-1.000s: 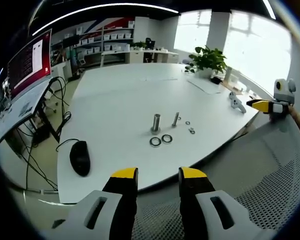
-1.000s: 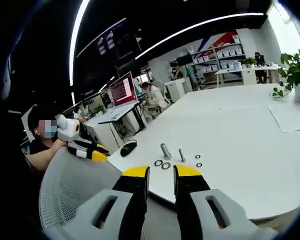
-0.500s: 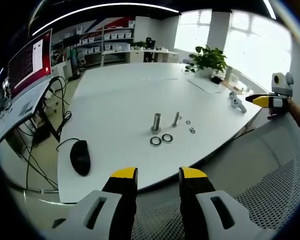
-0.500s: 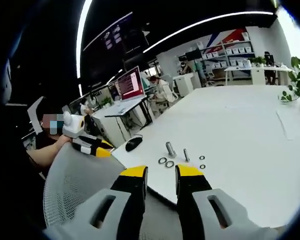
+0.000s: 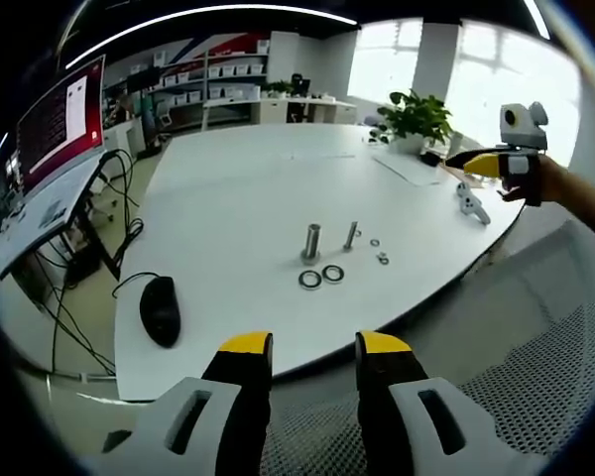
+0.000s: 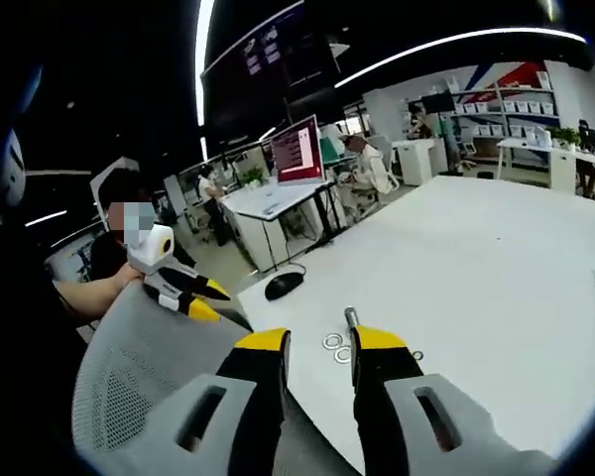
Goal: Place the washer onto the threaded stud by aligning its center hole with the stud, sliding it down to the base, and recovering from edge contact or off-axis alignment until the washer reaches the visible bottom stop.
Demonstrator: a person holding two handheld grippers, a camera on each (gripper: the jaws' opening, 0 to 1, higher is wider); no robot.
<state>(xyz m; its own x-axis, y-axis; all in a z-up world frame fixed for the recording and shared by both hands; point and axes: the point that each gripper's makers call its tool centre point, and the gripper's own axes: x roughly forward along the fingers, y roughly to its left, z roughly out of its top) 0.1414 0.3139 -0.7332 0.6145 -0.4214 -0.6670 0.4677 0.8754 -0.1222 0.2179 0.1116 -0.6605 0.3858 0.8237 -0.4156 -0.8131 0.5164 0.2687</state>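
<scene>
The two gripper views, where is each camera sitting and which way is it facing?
Left gripper view: rides the left tongs, above a mesh chair back, facing the white table; a hand holds the right tongs at right.
Right gripper view: rides the right tongs, facing the table edge; the left tongs at left.
Shared: washers, black mouse.

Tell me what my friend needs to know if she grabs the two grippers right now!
Left gripper: open, empty, held back over the mesh chair, short of the table.
Right gripper: open, empty, nearer the table edge.
Parts: two large washers lie flat side by side on the table, in front of the thick stud. The thin stud stands beside it, with two small washers nearby.
Done: nothing; no washer is picked up or on a stud.
Left: pick a washer, line up its hole, slide it down to the base.
</scene>
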